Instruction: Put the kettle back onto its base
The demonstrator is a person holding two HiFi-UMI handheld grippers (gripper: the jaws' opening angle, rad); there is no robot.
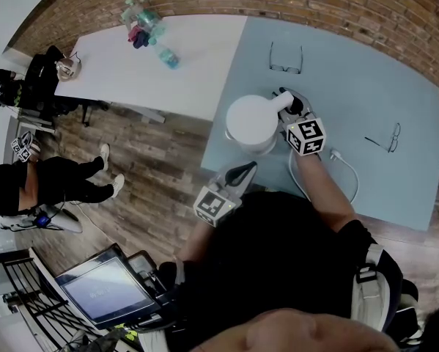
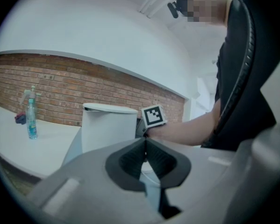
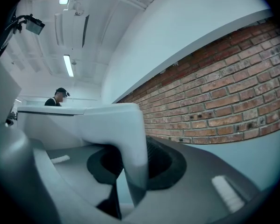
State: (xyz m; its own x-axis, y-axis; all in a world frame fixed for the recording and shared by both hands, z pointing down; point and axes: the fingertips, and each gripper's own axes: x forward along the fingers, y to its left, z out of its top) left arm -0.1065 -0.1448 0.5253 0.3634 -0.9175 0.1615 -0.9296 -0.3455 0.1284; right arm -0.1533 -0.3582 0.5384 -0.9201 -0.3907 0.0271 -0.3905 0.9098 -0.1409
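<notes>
My right tongs [image 3: 130,164] are clamped narrow on the kettle's handle [image 3: 126,134]. The white bar fills the gap between the dark pads, and that grip lets me carry the weight from the side while keeping the body upright. In the head view these tongs [image 1: 287,103] reach level from the lower right, so the kettle [image 1: 250,121] sits just left of them, at the near left part of the pale blue tabletop [image 1: 351,86].

My left tongs [image 2: 145,157] are closed on nothing, tips meeting. They sit low in the frame centre [image 1: 242,171], near the tabletop's edge and apart from the kettle, probably parked there to stay out of the way and ready to steady it.

A white cord [image 1: 349,174] loops from under the kettle towards the lower right, so I judge the base lies beneath it. The kettle body hides the base, though, and I cannot tell whether it is seated or just above.

Two pairs of glasses [image 1: 286,59] lie farther off, well clear of the set-down.
</notes>
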